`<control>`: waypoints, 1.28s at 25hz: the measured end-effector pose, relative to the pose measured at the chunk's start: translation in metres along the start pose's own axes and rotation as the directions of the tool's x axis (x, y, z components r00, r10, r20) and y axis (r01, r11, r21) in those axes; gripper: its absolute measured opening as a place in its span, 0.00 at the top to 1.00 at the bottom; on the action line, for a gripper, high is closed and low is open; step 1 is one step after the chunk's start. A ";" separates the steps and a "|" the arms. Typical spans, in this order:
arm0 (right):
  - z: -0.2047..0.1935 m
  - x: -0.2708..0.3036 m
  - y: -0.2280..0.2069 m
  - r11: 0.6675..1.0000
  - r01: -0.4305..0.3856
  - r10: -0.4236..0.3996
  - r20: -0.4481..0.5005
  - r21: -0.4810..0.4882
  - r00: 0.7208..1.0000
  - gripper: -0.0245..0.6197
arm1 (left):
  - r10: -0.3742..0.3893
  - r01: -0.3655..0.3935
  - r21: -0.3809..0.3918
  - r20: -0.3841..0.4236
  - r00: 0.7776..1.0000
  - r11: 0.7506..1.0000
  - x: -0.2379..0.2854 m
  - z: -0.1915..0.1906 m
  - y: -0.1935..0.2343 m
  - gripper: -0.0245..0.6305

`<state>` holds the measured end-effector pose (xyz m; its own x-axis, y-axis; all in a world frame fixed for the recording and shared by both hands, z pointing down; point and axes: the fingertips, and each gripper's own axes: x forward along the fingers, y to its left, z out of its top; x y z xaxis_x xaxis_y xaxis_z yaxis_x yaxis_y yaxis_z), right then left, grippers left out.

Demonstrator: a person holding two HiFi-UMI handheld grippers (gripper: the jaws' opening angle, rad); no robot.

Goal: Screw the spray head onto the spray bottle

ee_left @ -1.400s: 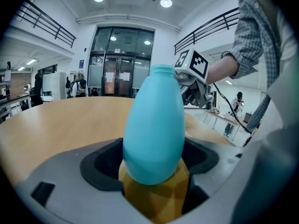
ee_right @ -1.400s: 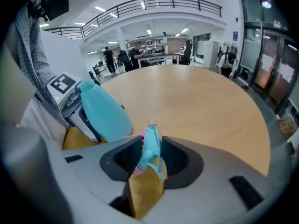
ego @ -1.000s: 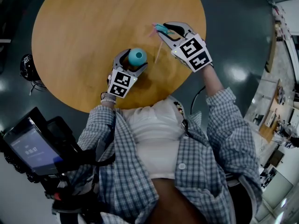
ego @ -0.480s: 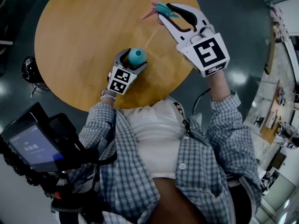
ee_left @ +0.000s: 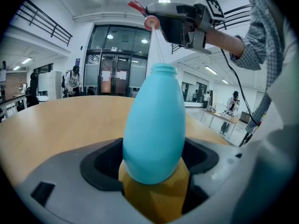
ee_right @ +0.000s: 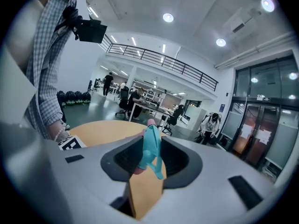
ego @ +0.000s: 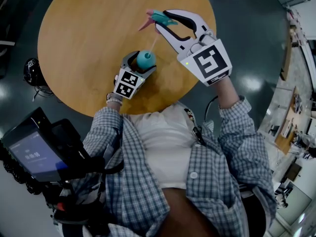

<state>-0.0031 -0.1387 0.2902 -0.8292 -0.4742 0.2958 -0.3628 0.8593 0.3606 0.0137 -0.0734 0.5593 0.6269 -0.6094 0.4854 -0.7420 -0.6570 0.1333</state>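
We raise our right gripper (ego: 164, 21) and swing it leftward, rolling it a little. The spray head (ego: 159, 18) it clamps now sits high above the bottle (ego: 145, 59). Its dip tube (ego: 153, 43) now slants down to the bottle's open neck rather than hanging off to the side.

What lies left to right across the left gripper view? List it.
Standing person at far left → spray bottle → distant person at right; spray head and right gripper overlap the bottle, so left out.
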 end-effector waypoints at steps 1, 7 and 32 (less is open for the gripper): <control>-0.004 0.003 0.004 1.000 -0.002 0.002 0.007 -0.001 1.000 0.79 | -0.001 0.001 -0.001 0.004 1.000 1.000 0.000 0.000 0.000 0.35; -0.031 0.013 0.042 0.997 -0.019 0.018 -0.014 -0.070 1.000 0.79 | -0.005 0.005 -0.002 -0.005 1.000 1.000 -0.001 -0.001 -0.002 0.35; -0.077 0.017 0.111 0.971 0.114 -0.118 -0.004 -0.210 0.993 0.79 | -0.007 0.007 0.000 -0.006 1.000 1.000 -0.004 -0.004 -0.001 0.35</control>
<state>-0.0251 -0.0662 0.4033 -0.7788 -0.5731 0.2550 -0.3581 0.7400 0.5694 0.0114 -0.0684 0.5604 0.6307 -0.6022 0.4895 -0.7375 -0.6614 0.1366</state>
